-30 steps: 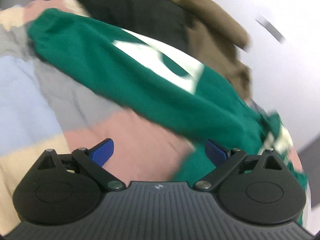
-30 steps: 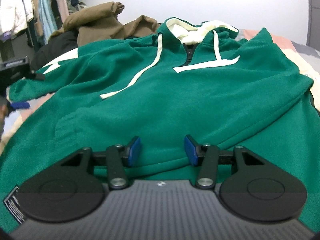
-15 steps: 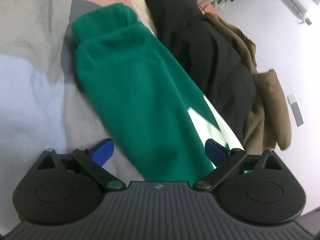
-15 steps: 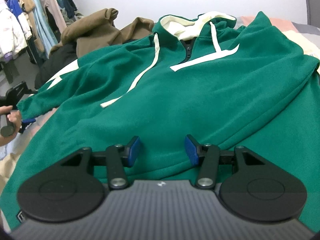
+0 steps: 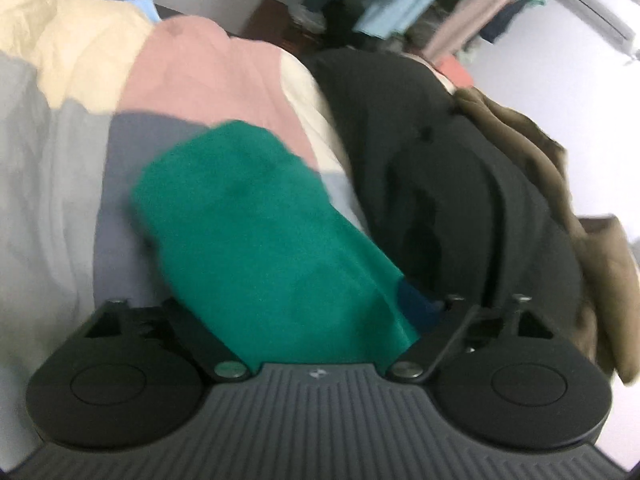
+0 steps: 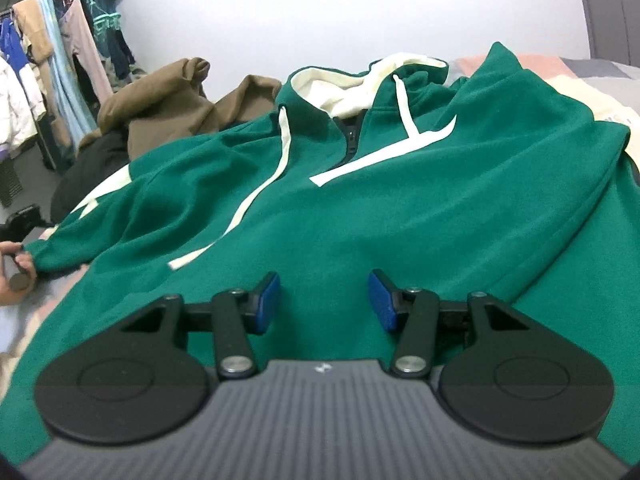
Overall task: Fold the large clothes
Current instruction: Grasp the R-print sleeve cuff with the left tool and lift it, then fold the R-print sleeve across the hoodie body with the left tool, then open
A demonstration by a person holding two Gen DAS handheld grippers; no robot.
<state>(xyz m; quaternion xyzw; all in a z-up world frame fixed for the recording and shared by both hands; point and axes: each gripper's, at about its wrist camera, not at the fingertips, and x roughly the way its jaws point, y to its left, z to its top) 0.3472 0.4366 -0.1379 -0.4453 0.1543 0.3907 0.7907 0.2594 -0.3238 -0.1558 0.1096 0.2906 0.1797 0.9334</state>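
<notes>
Left wrist view: left gripper (image 5: 304,312) closing around green hoodie (image 6: 360,208) sleeve cuff (image 5: 224,184), clamp unconfirmed; right gripper (image 6: 323,302) parted, ungripping, over hoodie hem.

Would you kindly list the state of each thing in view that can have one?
Hoodie: spread flat, front up, unfolded.
Sleeve: stretched out to the side, cuff end between the left gripper's fingers.
Left gripper: jaws have just been closing around the sleeve; grip not confirmed.
Right gripper: open, over the hoodie's hem, holding nothing.
Zip: closed.
Brown garment: crumpled.
Black garment: unfolded heap.
</notes>
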